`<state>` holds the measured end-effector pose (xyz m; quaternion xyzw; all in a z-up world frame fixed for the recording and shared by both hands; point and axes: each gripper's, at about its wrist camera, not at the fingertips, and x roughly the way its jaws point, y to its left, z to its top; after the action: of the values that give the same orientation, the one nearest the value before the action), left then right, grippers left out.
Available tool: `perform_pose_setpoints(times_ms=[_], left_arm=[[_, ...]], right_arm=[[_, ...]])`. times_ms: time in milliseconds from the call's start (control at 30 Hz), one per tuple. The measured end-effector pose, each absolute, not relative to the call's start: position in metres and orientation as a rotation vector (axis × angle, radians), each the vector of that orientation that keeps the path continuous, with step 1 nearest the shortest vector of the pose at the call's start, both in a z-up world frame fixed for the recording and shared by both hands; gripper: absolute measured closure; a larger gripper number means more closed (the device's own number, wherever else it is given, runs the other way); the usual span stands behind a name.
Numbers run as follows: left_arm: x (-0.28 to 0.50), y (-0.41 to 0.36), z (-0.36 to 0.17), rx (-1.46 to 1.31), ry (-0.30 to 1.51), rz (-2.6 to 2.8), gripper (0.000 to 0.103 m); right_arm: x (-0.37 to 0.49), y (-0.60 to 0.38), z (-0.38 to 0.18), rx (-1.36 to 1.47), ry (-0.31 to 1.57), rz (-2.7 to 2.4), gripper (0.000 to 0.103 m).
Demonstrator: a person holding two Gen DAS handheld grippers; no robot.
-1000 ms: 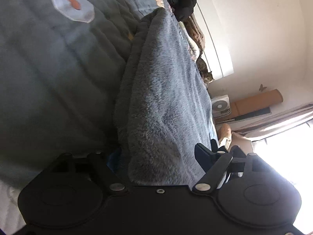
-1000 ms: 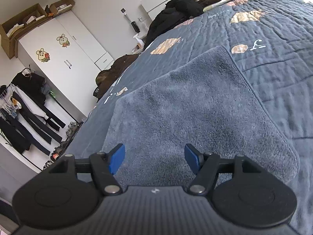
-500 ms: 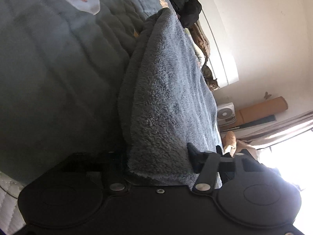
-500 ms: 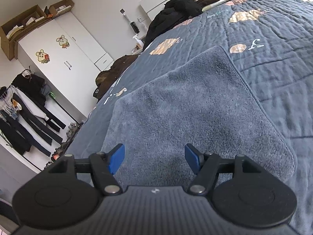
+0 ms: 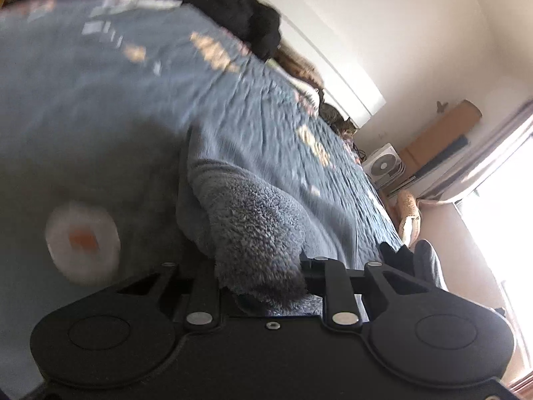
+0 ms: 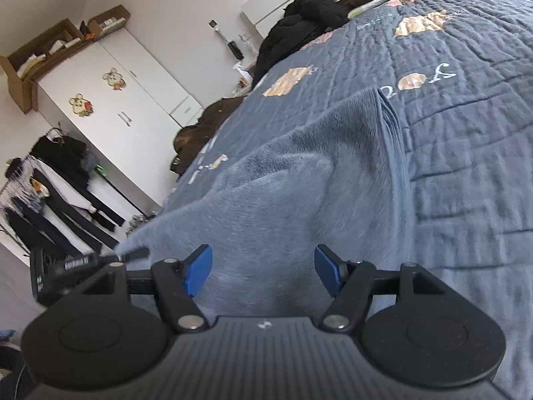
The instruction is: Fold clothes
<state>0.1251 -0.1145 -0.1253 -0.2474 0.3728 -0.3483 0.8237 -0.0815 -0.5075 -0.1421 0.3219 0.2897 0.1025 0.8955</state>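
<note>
The left gripper [image 5: 263,280] is clamped on a bunched corner of the grey fleece cloth [image 5: 253,233], and that corner is lifted off the quilted bedspread [image 5: 140,106]; the left view is blurred, so I judge it is in quick motion. The right gripper [image 6: 263,268] has its blue pads [image 6: 198,268] wide apart, holding nothing, just over the near part of the same cloth [image 6: 299,180], which in the right view rises like a tent toward the left side while its far corner lies on the bedspread [image 6: 466,133]. The risk I see: only one corner is held, so the cloth can drag, twist, and land with uneven edges, or the thick pile can slip out of the narrow grip if the pull is fast. Beyond the cloth, the bedspread is free and wide toward the headboard, with enough room to lay a fold. At the far end of the bedspread lie a black garment pile [image 6: 309,10] and a cat [image 5: 336,121], well apart from the cloth.
</note>
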Motion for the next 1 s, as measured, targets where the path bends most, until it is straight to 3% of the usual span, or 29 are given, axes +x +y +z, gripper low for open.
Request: perform_pose_setpoints(times_ms=[233,333,367,500,633,1000], left_arm=[[0.17,-0.092,-0.117,-0.452,0.82,-0.616,0.078],[0.178,-0.083,-0.151,-0.482,0.92,-0.525,0.065],[0.173,-0.077,-0.162,-0.509,0.944,-0.501,0.055],[0.132,-0.054,-0.181,-0.652,0.92,-0.503,0.037],[0.09,-0.036,-0.194,-0.792,0.882,-0.528,0.037],[0.037,-0.148,-0.227,-0.838,1.028,-0.747,0.036]], right_arm=[[-0.08,-0.507,-0.143,0.677,0.609,0.217,0.036],[-0.08,-0.507,-0.146,0.684,0.617,0.214,0.036],[-0.08,-0.507,-0.146,0.684,0.618,0.212,0.036],[-0.08,-0.506,-0.146,0.686,0.619,0.213,0.036],[-0.081,-0.504,-0.146,0.687,0.621,0.221,0.036],[-0.081,-0.493,-0.147,0.665,0.646,0.253,0.036]])
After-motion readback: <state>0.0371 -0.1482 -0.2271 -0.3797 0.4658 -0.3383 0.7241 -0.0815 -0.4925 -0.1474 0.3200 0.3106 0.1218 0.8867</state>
